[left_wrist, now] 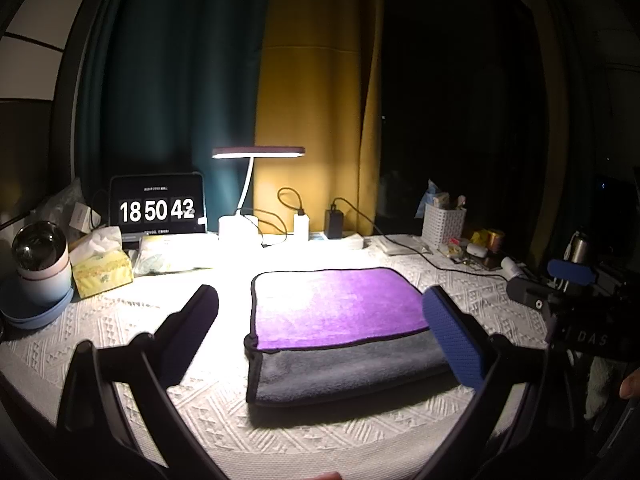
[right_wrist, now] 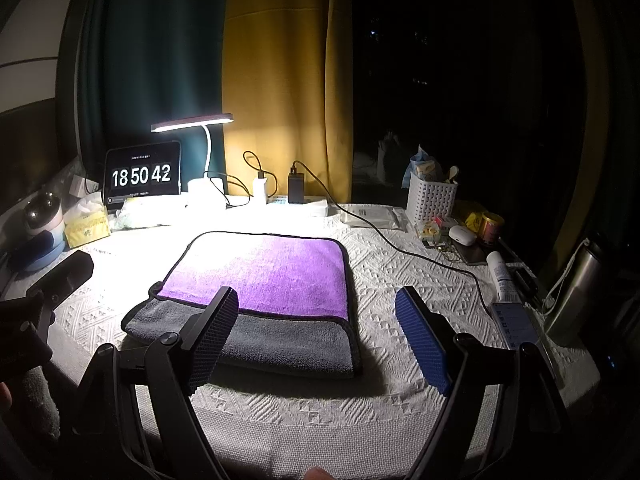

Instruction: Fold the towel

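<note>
On white tablecloth [right_wrist: 400,280], perhaps quilted: folded towel [right_wrist: 264,276].

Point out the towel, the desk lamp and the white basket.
towel [right_wrist: 264,276]: right wrist view, on its purple top layer.
desk lamp [left_wrist: 258,152]: left wrist view, on its flat lit head.
white basket [right_wrist: 431,198]: right wrist view, on its front wall.

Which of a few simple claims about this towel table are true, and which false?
1. The towel is folded, purple side over grey. True.
2. The left gripper is clamped on the towel. False: it is open, holding nothing.
3. The right gripper is open. True.
4. The desk lamp is off. False: it shines on the table.
5. The clock screen reads 18 50 42. True.
</note>
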Tool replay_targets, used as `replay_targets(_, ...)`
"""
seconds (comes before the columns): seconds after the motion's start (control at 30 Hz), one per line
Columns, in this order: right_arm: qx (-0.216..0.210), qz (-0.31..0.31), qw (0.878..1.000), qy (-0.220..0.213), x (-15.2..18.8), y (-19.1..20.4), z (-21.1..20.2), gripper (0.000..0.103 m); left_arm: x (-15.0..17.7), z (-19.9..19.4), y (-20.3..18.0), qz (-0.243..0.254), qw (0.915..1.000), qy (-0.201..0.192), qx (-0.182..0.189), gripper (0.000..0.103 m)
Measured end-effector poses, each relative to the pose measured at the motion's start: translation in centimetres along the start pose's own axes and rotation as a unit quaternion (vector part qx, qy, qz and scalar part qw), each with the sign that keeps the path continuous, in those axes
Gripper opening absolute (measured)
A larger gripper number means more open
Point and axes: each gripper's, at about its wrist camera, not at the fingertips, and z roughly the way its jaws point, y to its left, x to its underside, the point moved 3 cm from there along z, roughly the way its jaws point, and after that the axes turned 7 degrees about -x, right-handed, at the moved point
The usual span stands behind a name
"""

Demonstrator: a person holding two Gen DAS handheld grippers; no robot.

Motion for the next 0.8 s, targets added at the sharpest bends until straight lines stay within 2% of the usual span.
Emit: replay_targets(0.8,0.0,0.001,1.0,0.004,0.26,0.02,0.28,0.083,-0.06,0.15,-0.28,0.002,1.0,0.002,-0.002,0.102)
